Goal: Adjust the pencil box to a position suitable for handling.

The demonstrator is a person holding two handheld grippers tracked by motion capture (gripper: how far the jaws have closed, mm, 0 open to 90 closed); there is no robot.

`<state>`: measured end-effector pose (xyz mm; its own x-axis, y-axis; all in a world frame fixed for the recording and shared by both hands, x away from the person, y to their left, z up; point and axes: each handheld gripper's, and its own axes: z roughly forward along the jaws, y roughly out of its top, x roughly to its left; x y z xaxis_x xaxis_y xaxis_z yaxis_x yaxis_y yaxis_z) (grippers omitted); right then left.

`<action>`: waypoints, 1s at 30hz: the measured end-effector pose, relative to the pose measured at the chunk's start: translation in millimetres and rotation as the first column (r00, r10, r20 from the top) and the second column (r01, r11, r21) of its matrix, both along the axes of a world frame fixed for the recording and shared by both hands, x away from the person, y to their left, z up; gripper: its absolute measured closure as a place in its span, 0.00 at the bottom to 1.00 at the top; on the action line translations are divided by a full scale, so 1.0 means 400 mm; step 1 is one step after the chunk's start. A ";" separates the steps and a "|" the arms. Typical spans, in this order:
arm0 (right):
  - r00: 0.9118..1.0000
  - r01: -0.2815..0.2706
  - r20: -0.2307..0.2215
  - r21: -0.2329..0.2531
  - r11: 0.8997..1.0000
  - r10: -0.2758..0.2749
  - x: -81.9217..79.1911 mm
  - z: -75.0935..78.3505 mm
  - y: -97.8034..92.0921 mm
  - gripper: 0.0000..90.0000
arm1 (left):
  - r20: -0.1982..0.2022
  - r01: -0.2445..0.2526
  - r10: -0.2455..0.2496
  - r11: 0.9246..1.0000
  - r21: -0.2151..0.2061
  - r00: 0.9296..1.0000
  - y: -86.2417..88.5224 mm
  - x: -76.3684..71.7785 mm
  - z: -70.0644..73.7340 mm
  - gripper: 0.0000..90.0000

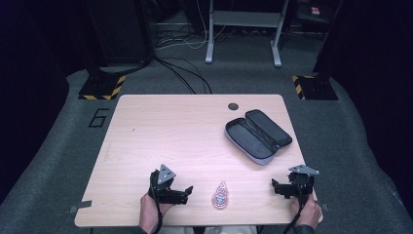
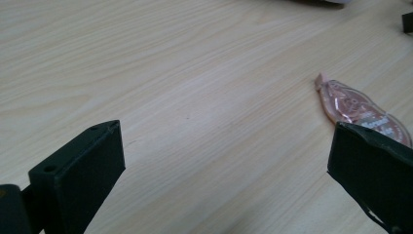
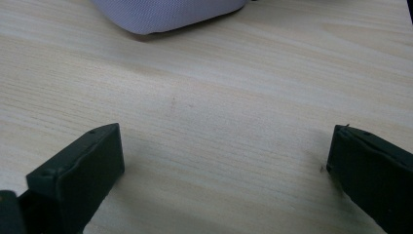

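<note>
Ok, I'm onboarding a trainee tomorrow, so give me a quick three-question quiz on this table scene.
1. True or false: the case lies open.
2. What lies between the left gripper and the right gripper? A) the case B) the correction tape C) a cup
3. How do both grippers' jaws stand?

Key: 1 true. 2 B. 3 open, holding nothing, over the table.

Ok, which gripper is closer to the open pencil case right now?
Right. The right gripper sits just in front of the pencil case, near the table's right edge; the left gripper is farther away, across the pink correction tape.
</note>
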<state>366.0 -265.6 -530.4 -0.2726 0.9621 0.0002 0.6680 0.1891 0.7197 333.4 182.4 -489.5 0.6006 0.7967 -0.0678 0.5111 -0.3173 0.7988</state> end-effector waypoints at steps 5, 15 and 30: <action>1.000 0.000 0.000 0.000 1.000 0.000 0.000 0.000 0.000 0.00 | -0.001 0.033 -0.033 0.999 -0.003 0.999 -0.037 -0.003 0.002 0.00; 1.000 0.000 0.000 0.000 1.000 0.000 0.000 0.000 0.000 0.00 | -0.027 0.103 -0.103 0.995 -0.011 0.994 -0.124 -0.006 -0.003 0.00; 1.000 0.000 0.001 0.000 1.000 0.000 0.000 0.000 0.000 0.00 | -0.085 0.166 -0.165 0.986 -0.003 0.983 -0.224 0.000 -0.028 0.00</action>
